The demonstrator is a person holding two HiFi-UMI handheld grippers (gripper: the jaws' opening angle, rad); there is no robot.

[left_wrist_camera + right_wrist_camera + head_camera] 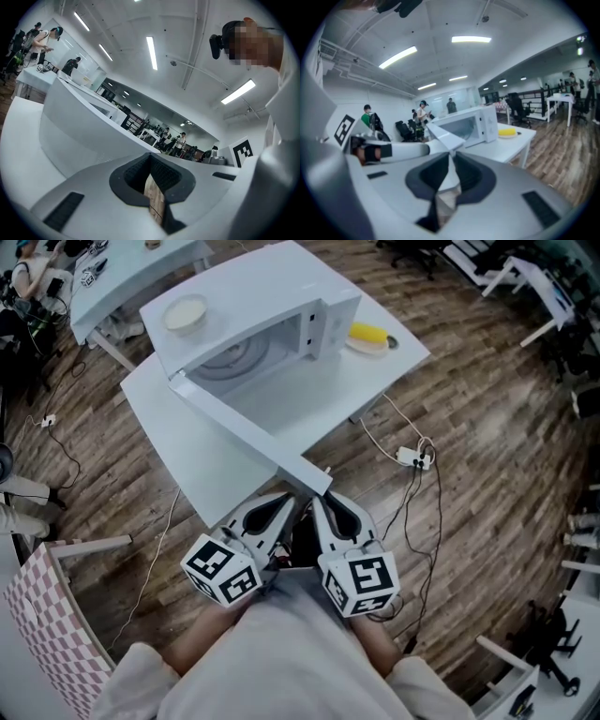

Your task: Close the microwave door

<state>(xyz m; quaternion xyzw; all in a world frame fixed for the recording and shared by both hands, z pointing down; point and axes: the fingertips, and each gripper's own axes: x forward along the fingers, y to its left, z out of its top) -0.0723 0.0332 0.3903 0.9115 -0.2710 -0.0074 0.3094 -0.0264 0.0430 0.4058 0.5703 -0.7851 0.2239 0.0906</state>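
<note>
Microwave [281,306] sits at 12 o'clock on the white counter [187,460], door [244,432] wide open, swung out toward 6 o'clock. I've got the left gripper [292,500] and right gripper [315,502] side by side just below the door's free end. Both have jaws closed w/ nothing in them.

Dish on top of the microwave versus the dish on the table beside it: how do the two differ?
The top dish sits on the roof of the microwave; the table dish sits lower, on the white table at the microwave's right side. The top dish shows only a plain cream inside; the table dish carries a yellow item. The top dish looks wider. Both are round and lie clear of the open door.
</note>
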